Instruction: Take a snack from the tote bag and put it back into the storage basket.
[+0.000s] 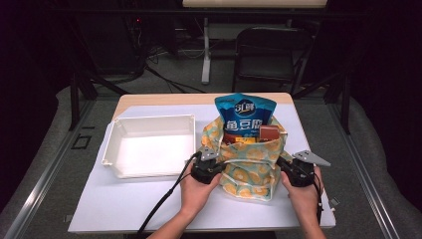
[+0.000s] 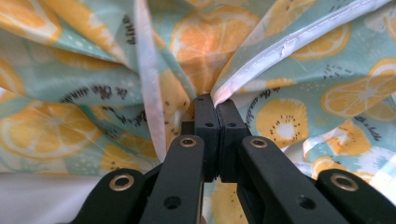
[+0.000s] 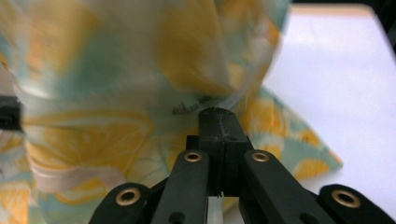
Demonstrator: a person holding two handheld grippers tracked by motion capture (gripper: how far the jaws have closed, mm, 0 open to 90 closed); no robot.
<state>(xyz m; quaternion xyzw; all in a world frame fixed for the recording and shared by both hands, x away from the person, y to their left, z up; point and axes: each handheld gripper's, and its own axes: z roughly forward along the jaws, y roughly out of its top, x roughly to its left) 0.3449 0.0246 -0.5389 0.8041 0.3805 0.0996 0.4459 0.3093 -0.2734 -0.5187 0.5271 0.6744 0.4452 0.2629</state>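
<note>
High view is showing a teal fabric bag printed with orange slices (image 1: pixel 249 164) standing right of centre, a blue snack packet (image 1: pixel 244 117) poking out. Left gripper (image 1: pixel 208 167) and right gripper (image 1: pixel 294 169) are pinching its left and right edges, jaws closed. White rectangular plastic tray (image 1: pixel 112 144) is sitting just left; bare table (image 1: pixel 124 209) near.

Left gripper (image 1: pixel 215 160): black body, black cable trailing from its rear, small grey plate on top. Right gripper (image 1: pixel 281 162): black body, grey three-cornered plate on top. Gripper views: each has two flat black jaws on paired black link arms; brass-coloured ringed pivots at the arm joints, plain dark screw holes lower down. Forearms bare, no sleeves visible.
</note>
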